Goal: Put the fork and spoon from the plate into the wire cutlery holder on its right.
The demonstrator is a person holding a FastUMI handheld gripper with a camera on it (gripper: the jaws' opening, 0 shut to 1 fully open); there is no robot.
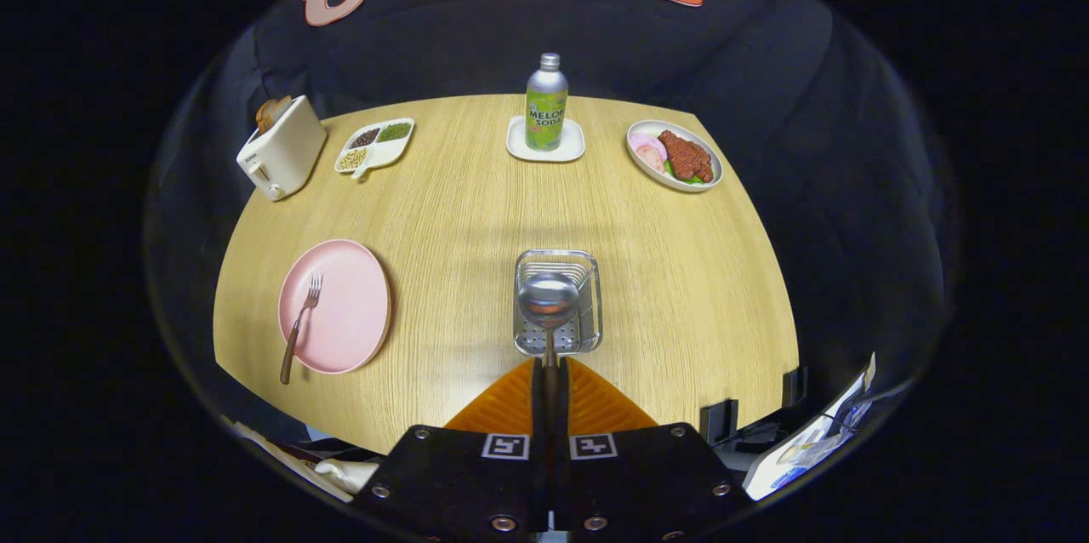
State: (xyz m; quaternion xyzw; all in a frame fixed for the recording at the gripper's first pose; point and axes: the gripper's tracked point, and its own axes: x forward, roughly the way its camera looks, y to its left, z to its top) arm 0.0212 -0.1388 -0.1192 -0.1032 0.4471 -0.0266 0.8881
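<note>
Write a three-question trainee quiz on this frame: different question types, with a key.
1. True or false: the fork lies on the pink plate.
2. What does the gripper hold? A) the fork B) the spoon C) nothing
3. Fill in: the spoon's bowl hangs over the wire cutlery ___.

Key:
1. True; its handle overhangs the plate's near rim.
2. B; both fingers are closed on the spoon's handle.
3. holder.

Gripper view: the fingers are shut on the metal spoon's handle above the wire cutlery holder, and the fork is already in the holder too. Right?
Not quite. The gripper view shows the wooden-handled fork on the pink round plate. The gripper does grip the metal spoon over the wire cutlery holder.
</note>
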